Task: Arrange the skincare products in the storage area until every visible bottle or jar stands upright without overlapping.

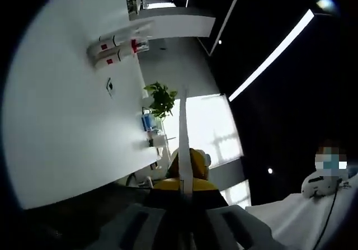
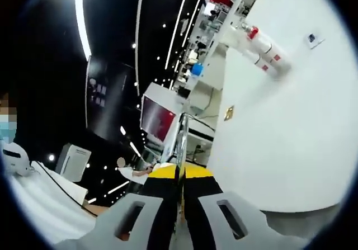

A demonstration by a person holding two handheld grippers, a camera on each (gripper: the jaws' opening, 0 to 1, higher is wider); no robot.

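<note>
Both the left gripper (image 1: 185, 102) and right gripper (image 2: 182, 130) had jaws pressed together, empty, facing a white wall (image 1: 61, 110); no bottles showed, so handling could not be judged.

Both views are dim and soft, bowed at the edges. Strip lights (image 1: 274, 54) glow on the dark ceiling beside a bright white wall (image 1: 61, 104); below the wall, a window (image 1: 210, 127) glares, washed out.

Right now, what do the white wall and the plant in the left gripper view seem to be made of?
Wall: looks like painted plaster or panel, smooth and matte, evenly white with no seams or glare. Plant: green leaves, live or plastic; too small to tell.
</note>
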